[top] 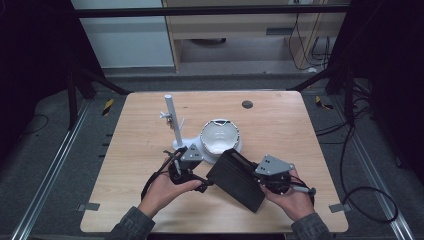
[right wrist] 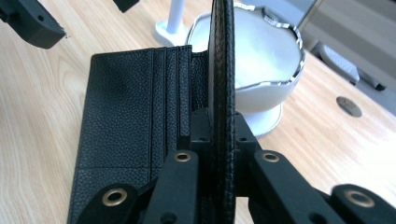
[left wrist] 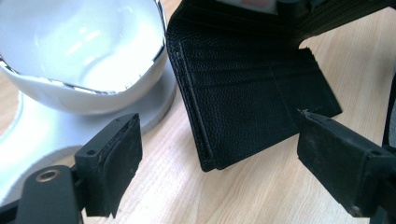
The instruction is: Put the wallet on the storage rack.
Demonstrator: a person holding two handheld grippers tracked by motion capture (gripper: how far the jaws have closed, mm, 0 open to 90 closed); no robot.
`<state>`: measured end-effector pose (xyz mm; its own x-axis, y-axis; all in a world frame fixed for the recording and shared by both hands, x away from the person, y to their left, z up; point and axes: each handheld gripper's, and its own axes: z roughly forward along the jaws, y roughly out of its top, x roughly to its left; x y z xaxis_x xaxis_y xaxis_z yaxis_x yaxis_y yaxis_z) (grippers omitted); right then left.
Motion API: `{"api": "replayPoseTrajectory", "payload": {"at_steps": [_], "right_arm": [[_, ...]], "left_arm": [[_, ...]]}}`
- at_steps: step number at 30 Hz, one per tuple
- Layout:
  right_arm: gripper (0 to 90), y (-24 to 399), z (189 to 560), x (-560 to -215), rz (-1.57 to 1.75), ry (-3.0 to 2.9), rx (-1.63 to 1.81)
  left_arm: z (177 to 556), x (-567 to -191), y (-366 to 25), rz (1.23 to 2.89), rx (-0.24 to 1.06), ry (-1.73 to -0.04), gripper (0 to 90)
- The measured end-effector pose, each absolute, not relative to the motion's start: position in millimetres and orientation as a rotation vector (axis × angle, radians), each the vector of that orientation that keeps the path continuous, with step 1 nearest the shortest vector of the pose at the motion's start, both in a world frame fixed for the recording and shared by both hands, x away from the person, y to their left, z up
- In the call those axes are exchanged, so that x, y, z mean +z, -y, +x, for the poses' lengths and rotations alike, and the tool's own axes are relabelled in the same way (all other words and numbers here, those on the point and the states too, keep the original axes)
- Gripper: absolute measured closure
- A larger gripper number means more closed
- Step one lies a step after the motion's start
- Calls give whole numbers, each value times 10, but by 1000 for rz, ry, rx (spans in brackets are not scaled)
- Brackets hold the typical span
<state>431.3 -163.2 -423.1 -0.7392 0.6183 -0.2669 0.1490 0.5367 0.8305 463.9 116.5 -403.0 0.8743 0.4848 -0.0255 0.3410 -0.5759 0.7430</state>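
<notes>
The right hand-held gripper [right wrist: 223, 140] clamps the black wallet's [top: 239, 177] raised flap, while its flat half lies just ahead between the left hand-held gripper's [left wrist: 219, 163] spread jaws.

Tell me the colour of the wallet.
Black, with a pebbled leather grain; the wallet shows best in the left gripper view.

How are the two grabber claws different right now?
The left gripper has its jaws spread wide apart, while the right gripper has its jaws squeezed shut. The left gripper grips nothing, with the black wallet lying between its jaws untouched; the right gripper pinches one flap of the wallet and holds it upright. Both are black and each is held in a hand.
</notes>
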Motion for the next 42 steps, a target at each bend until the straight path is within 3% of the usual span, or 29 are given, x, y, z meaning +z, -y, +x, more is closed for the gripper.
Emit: {"api": "replayPoseTrajectory", "payload": {"at_steps": [13, 29, 35, 38, 39, 42], "right_arm": [[841, 1673, 4310, -4046, 597, -2144, 1277], [841, 1625, 4328, -3853, 540, -2113, 1354], [841, 1622, 4335, -3802, 529, -2095, 1375], [841, 1624, 4341, -3803, 528, -2094, 1377], [840, 1627, 4340, -3808, 524, -2097, 1371], [839, 1651, 4311, -3840, 506, -2110, 1342]], "left_arm": [[4675, -3850, -1182, 2227, 251, -547, 116], [4927, -3788, -1041, 2252, 272, -514, 152], [5052, -3812, -973, 2258, 172, -508, 219], [5079, -3796, -965, 2274, 128, -517, 423], [5077, -3782, -967, 2280, 104, -523, 530], [5039, -3707, -976, 2286, 42, -528, 680]]}}
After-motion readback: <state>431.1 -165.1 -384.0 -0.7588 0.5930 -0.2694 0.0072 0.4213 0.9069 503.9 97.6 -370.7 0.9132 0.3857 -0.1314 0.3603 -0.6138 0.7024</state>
